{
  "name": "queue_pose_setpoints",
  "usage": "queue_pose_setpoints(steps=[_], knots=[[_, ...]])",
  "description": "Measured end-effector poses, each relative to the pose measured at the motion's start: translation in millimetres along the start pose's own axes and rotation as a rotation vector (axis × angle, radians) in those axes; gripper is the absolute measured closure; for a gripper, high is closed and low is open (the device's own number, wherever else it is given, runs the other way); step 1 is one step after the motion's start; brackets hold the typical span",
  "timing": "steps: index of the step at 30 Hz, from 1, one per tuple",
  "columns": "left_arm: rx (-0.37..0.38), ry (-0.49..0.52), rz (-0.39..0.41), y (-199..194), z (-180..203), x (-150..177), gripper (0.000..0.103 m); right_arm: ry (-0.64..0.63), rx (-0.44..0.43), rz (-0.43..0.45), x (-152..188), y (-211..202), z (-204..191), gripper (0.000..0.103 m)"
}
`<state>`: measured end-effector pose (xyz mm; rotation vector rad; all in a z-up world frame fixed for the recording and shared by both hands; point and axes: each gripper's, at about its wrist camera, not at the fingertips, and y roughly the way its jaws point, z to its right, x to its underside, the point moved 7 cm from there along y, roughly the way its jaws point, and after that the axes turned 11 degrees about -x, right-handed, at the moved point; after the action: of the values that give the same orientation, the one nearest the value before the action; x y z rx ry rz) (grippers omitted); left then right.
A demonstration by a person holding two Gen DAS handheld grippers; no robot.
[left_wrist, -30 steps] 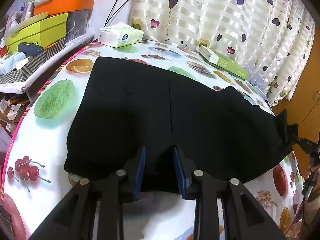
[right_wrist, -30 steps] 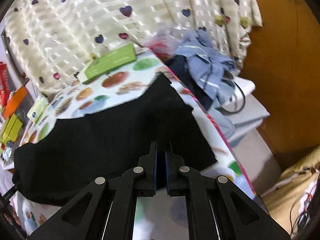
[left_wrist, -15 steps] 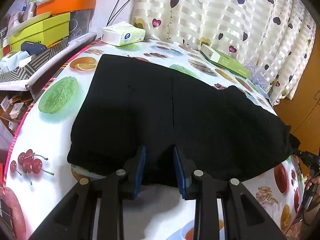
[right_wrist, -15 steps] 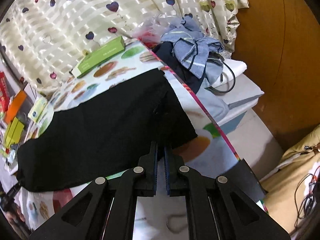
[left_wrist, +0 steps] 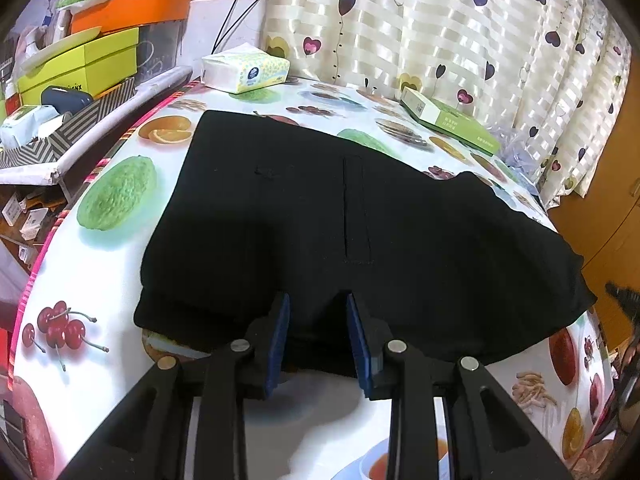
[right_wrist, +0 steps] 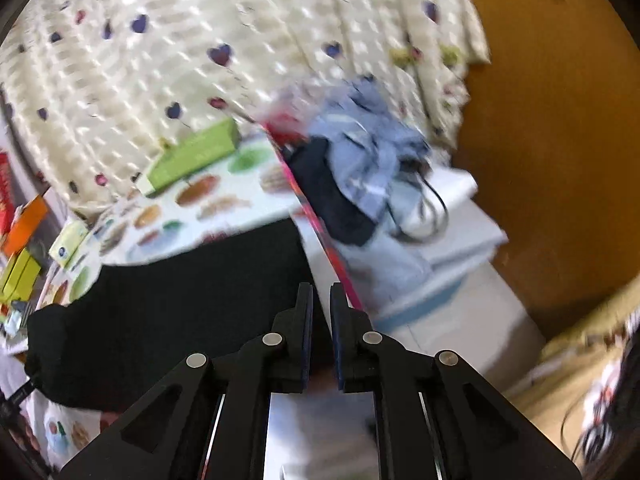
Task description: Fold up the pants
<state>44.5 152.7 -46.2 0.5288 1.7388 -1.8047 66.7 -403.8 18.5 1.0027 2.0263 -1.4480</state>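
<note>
Black pants (left_wrist: 320,216) flat on tabletop (left_wrist: 100,280). Left gripper (left_wrist: 316,336) pinching near hem bunch; right gripper (right_wrist: 320,320) opening, empty. Risk: uneven pull dragging layers, skewing fold.

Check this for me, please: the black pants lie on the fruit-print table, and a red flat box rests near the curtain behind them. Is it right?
Not quite. The flat box near the curtain is green, not red; the left wrist view shows it clearly. The rest holds: the black pants lie on the fruit-print table, with the box behind them.
</note>
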Motion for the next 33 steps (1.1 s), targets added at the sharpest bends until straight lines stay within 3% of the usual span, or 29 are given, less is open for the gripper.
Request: queue_pose_setpoints(steps=[4,6,10,15,18,20,22,29,33], knots=[[-0.008,-0.004,0.002,-2,2,-3,0.070,-0.093,-0.097,-0.118,-22,48,-8,0.077],[-0.011,-0.010,0.009,-5,3,-6,0.070,-0.115,-0.081,-0.172,-25,70,-4,0.073],[-0.018,-0.017,0.040,-15,9,-16,0.070,-0.150,-0.047,-0.222,-25,97,5,0.072],[-0.007,0.019,0.078,-22,32,-32,0.070,-0.139,-0.089,-0.265,-17,107,9,0.072],[0.014,0.034,0.089,-22,50,-39,0.070,-0.204,-0.099,-0.240,-13,102,1,0.072],[0.036,0.046,0.085,-20,60,-40,0.070,-0.208,-0.098,-0.239,-12,104,-1,0.076],[0.047,0.069,0.082,-16,72,-41,0.070,-0.209,-0.133,-0.234,-13,103,-4,0.092],[0.069,0.099,0.056,0,96,-41,0.070,-0.236,-0.172,-0.194,-24,91,-8,0.094],[0.057,0.092,0.037,8,94,-38,0.070,-0.287,-0.102,-0.183,-29,91,-5,0.096]])
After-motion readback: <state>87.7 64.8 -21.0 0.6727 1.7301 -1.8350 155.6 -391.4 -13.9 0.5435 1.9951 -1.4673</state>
